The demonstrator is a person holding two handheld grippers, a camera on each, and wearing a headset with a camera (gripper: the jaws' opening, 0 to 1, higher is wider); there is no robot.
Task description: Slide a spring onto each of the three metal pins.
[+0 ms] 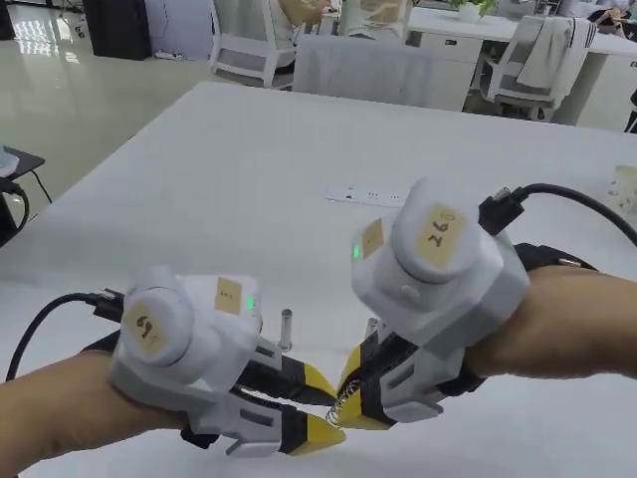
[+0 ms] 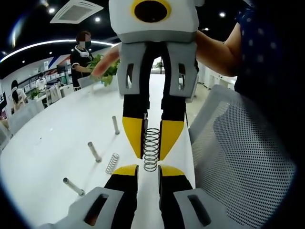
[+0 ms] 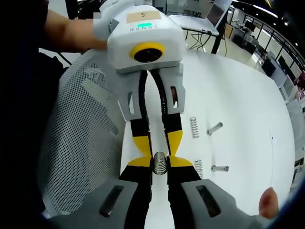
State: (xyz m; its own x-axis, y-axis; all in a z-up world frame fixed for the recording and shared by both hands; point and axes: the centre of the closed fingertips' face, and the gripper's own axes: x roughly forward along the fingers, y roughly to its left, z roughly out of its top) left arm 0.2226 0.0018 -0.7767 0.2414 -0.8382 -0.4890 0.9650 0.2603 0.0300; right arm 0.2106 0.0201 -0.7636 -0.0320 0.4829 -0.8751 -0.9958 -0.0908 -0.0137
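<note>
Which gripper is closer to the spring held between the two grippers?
Right. The spring lies lengthwise between the jaws of the right gripper; the left gripper meets only its end.

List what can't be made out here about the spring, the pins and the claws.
- Gripper views: the right claw is shut on the spring. Whether the left claw also pinches it or merely touches it is unclear.
- Head view: the pins have their bases hidden behind the two claws.
- Right gripper view: the loose springs are too small to count their coils.
</note>
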